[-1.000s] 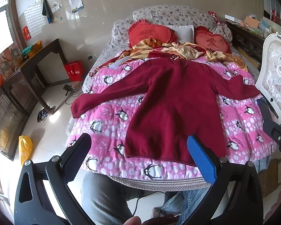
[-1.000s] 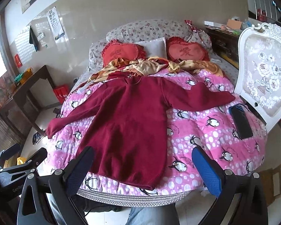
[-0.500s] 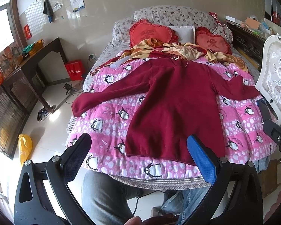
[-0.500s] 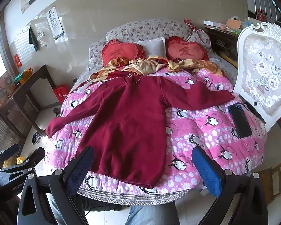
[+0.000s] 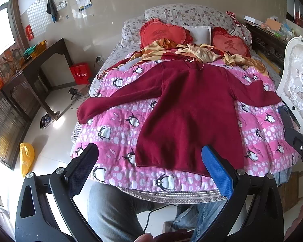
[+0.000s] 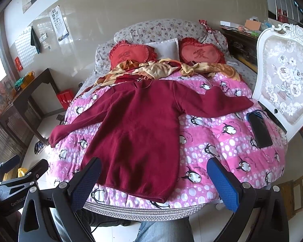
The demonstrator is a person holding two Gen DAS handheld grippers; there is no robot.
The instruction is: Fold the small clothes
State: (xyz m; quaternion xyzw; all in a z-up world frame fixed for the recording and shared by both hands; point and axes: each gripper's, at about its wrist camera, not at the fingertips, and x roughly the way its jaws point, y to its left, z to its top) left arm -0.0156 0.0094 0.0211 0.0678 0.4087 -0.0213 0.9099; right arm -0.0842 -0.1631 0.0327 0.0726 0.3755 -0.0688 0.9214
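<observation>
Maroon sweater [image 5: 192,109] lies flat on the pink penguin quilt [image 5: 119,129], sleeves spread, hem toward me. I see my left gripper [image 5: 151,169] and right gripper [image 6: 154,183] hovering before the bed's near edge, jaws released, holding nothing.

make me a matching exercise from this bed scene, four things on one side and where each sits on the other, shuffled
Things:
1. red sweater
2. black phone
3. heart cushions
4. yellow bag

Places:
A. on the floor left of the bed
B. at the head of the bed
C. spread flat mid-quilt
D. on the quilt by the white chair

Pairs: 1-C, 2-D, 3-B, 4-A
</observation>
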